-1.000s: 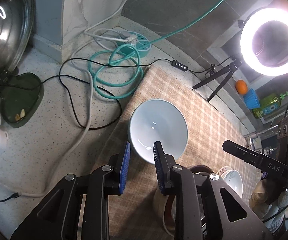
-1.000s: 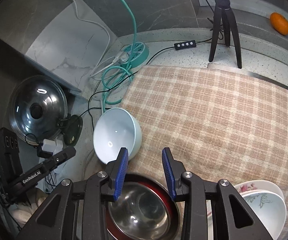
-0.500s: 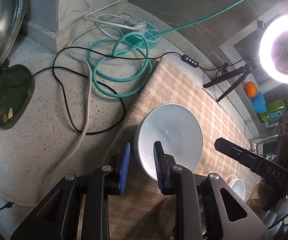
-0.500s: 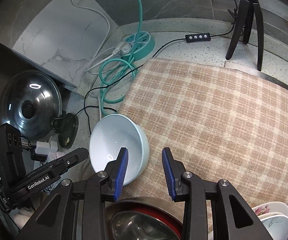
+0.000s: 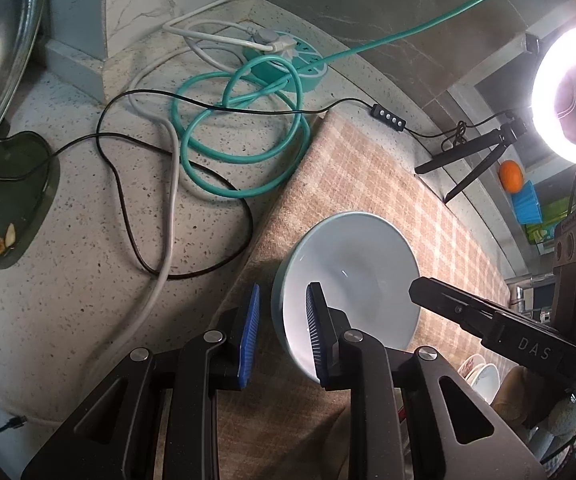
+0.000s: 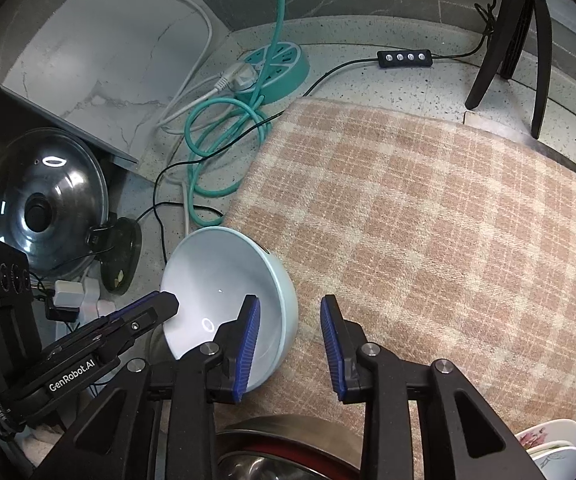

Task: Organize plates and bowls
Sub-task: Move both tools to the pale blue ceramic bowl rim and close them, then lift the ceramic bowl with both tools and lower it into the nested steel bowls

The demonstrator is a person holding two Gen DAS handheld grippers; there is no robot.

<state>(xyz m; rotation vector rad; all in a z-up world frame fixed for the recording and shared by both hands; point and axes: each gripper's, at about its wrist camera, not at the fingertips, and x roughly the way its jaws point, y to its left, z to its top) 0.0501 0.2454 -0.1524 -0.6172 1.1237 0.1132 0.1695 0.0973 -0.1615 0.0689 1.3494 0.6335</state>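
A: Both claws straddle the pale blue bowl (image 5: pixel 348 276), one on each side of its rim. The left claw (image 5: pixel 282 330) has one pad outside the near wall and one inside; its jaws have just been closing, yet I see a gap, so it stands apart, not clamped.

B: And the right claw (image 6: pixel 290 346)?

A: The same: its left pad is inside the bowl, its right pad over the checked cloth (image 6: pixel 428 220), and the wall sits between them untouched. It too has just been narrowing.

B: Doing it well?

A: I'd say close both evenly on the rim before lifting, so it doesn't tip.

B: What is the bowl like?

A: Glossy, deep, empty, probably slippery. It sits on the cloth's edge, directly ahead of the left claw, with cables on the surface (image 5: pixel 88 240) beyond.
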